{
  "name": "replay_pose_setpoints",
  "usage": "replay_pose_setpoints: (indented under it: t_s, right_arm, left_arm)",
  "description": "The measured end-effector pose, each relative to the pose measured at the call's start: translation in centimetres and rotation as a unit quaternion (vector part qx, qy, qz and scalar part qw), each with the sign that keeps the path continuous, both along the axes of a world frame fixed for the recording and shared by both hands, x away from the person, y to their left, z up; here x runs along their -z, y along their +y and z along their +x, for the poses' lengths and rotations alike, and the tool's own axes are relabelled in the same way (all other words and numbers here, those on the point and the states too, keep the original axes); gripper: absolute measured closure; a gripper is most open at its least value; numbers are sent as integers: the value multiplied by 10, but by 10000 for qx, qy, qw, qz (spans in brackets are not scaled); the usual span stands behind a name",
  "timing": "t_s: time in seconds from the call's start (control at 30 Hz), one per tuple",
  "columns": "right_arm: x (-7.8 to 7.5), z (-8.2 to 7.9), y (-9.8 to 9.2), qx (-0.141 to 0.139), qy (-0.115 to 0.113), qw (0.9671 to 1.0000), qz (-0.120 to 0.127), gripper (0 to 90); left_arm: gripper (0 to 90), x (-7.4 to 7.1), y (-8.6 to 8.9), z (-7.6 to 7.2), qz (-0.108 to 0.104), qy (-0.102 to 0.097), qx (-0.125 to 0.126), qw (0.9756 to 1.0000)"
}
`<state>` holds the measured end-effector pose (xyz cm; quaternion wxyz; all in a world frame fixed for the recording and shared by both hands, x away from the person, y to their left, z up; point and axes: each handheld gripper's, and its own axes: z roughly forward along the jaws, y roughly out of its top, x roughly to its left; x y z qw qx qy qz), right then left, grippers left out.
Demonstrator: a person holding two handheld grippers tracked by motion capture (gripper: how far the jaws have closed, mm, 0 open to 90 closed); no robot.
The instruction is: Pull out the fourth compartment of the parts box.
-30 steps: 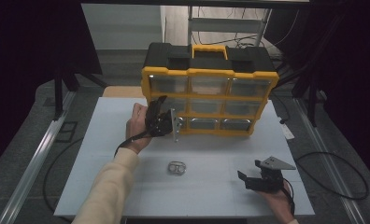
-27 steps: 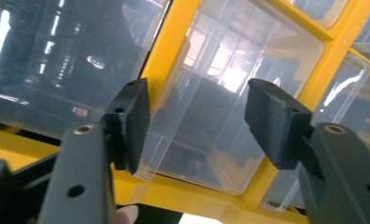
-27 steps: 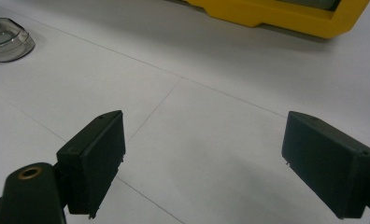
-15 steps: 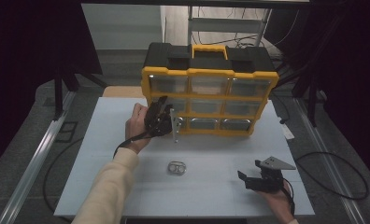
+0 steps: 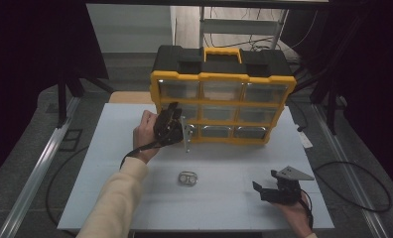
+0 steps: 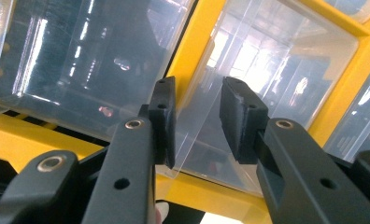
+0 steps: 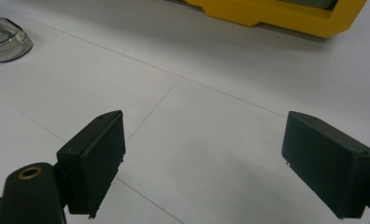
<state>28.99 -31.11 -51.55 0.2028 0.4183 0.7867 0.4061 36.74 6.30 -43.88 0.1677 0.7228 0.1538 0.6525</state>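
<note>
The left tool [image 5: 177, 130] has just been closing; its pads now flank a clear drawer's [image 6: 248, 84] pull tab without visibly pinching it, straight ahead in the yellow organizer [image 5: 223, 106]. The right tool [image 5: 274, 191] rests open on the surface [image 5: 95, 163], well away.

Small clear dish [image 7: 5, 44] cut off at frame edge; drawer [image 6: 230, 93] contents indiscernible

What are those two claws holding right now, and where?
The left gripper has been closing around a clear drawer's front lip without clamping it yet; the right gripper holds nothing.
</note>
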Motion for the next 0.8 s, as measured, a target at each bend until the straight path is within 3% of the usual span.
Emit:
replay_pose_setpoints:
  t_s: [0.8]
  right_arm:
    - [0,1,-1,5,-1,10000,7,143]
  left_arm:
    - [691,2,1,-4,30,-108,24,9999]
